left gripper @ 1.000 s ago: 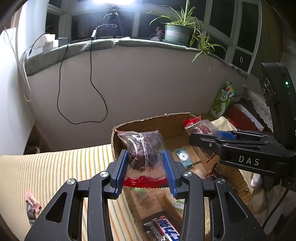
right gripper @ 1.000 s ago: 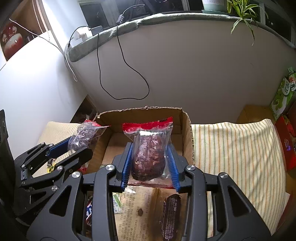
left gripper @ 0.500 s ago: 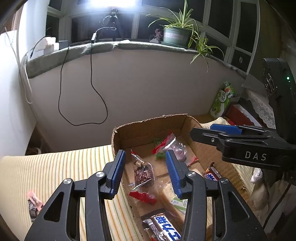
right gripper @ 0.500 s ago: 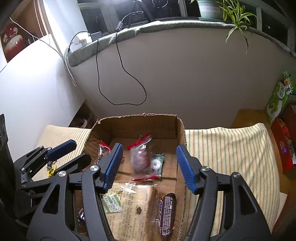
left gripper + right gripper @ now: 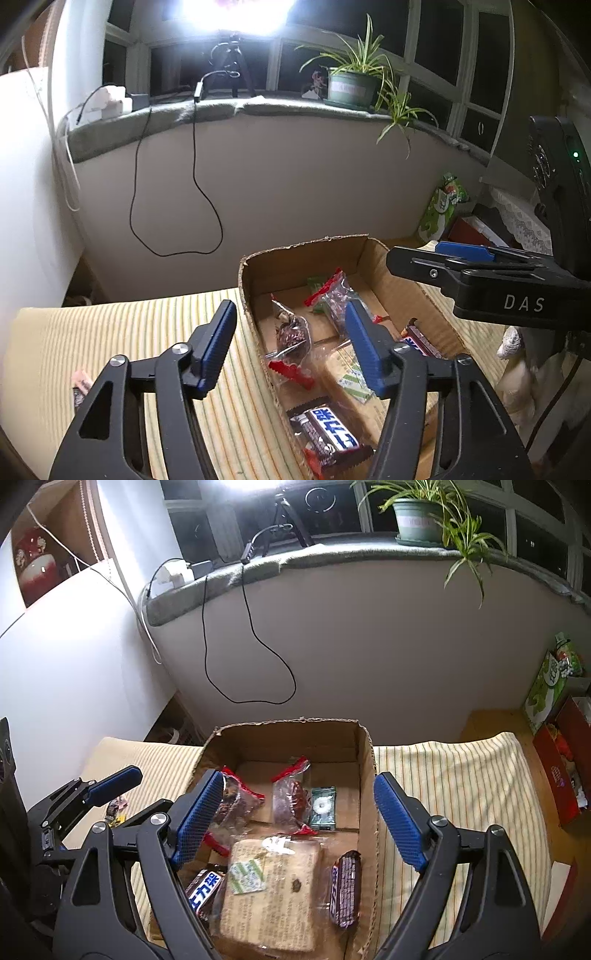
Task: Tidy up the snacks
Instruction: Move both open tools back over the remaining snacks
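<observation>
An open cardboard box (image 5: 306,251) sits on a striped cloth. Two clear red-topped bags of dark dried fruit lie inside: one near the left wall (image 5: 291,338), one farther back (image 5: 334,295). My left gripper (image 5: 290,308) hovers over the box's left wall, jaws opening, nothing pressed between the pads. In the right wrist view my right gripper (image 5: 298,777) hangs above the box (image 5: 288,723), jaws opening wide, with both bags (image 5: 291,801) (image 5: 236,805) loose below. Chocolate bars (image 5: 345,890) (image 5: 328,435), a bread packet (image 5: 273,886) and a green packet (image 5: 323,808) also lie inside.
A small wrapped snack (image 5: 79,387) lies on the cloth left of the box. A green snack bag (image 5: 443,206) and a red box (image 5: 561,768) stand at the right. A curved wall with a hanging black cable (image 5: 251,664) rises right behind the box.
Both grippers let go of their bags of dried fruit, which dropped into the box. Both sets of jaws spread wider and both hands lifted slightly.
</observation>
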A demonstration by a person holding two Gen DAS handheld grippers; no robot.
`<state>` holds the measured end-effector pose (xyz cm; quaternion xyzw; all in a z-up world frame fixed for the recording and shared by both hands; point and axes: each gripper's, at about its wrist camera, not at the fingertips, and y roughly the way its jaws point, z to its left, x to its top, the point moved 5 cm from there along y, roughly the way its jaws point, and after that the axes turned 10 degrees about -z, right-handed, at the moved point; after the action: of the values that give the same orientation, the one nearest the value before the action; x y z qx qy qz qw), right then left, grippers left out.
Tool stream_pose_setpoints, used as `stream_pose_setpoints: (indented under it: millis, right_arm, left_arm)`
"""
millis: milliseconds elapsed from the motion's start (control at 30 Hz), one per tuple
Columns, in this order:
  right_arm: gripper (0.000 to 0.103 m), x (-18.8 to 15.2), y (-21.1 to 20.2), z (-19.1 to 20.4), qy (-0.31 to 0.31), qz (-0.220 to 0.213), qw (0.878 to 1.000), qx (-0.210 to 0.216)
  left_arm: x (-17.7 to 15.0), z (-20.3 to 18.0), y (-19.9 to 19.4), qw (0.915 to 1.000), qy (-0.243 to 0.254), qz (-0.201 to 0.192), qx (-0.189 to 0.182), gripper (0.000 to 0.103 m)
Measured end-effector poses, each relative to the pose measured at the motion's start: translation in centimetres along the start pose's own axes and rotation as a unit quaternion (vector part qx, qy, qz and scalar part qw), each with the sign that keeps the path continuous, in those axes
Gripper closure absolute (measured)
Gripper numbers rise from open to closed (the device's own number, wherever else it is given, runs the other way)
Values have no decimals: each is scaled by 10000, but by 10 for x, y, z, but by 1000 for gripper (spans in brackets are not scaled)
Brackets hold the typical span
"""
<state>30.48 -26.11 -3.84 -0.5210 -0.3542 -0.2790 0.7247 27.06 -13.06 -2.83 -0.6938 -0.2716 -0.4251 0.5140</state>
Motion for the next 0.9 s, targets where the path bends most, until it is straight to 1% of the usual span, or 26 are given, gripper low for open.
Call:
stream_pose_setpoints:
  millis: [200, 400, 600, 700, 900]
  right_arm:
    - [17, -1, -20, 14, -89, -134, 9999, 63]
    - [17, -7, -37, 38, -201, -229, 9993, 239]
    - [17, -22, -52, 72, -394, -279, 9972, 578]
    - [17, -33, -58, 94, -519, -274, 9948, 833]
    - [17, -57, -65, 132, -767, -196, 9886, 1281]
  left_arm:
    - [1, 3, -20, 9999, 9, -100, 25, 41]
    - [-3, 20, -45, 9996, -70, -215, 160, 41]
    - [-9, 52, -71, 9984, -251, -303, 414, 41]
    - [-15, 73, -81, 9973, -339, -302, 572, 41]
    - [-32, 124, -102, 9930, -666, -284, 928, 41]
